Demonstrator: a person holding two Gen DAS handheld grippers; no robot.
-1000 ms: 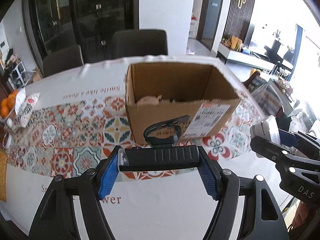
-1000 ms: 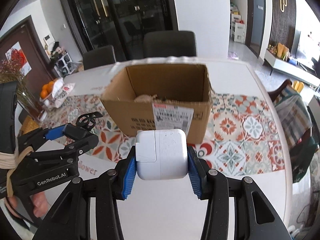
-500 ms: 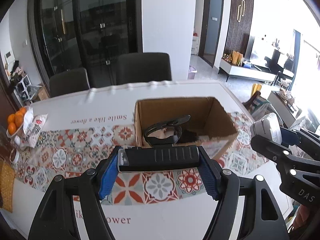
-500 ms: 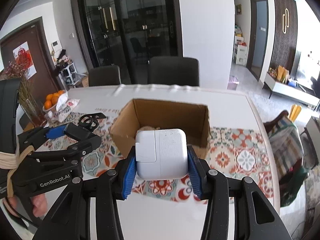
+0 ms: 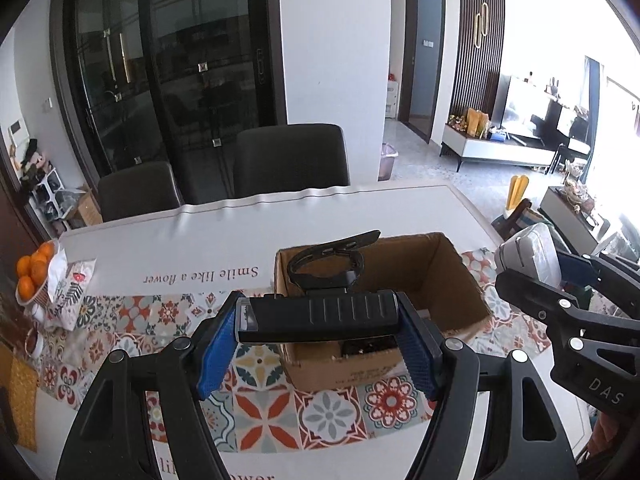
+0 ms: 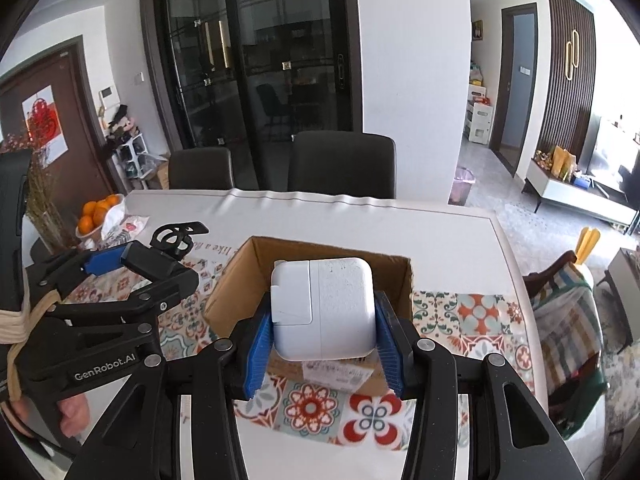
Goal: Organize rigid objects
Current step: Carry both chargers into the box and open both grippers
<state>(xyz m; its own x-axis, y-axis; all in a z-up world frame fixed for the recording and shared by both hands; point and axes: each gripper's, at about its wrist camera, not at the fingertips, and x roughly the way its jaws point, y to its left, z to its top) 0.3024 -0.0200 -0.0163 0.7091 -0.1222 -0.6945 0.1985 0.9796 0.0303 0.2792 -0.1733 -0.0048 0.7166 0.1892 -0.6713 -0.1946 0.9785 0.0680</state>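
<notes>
Dining room, daylit from 3 o'clock. White wall (image 6: 416,80) at 12 o'clock, dark glass doors (image 6: 256,64) at 11. Two dark chairs (image 6: 342,166) behind table (image 5: 320,208) with tiled-pattern cloth (image 5: 132,316). Brown door (image 6: 48,120) at 9 o'clock. Slatted panel (image 5: 480,48) and low cabinet (image 5: 500,150) at 2 o'clock. Pale tiled floor (image 6: 520,216).

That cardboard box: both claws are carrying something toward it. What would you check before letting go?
1. Left gripper clamps the black device: ok.
2. Right gripper clamps the white charger: ok.
3. Cardboard box open on top: ok.
4. Room left inside the box: cannot tell, something already lies at the bottom.
5. Held items directly above the opening: cannot tell.
6. Grippers apart from each other: ok.
</notes>
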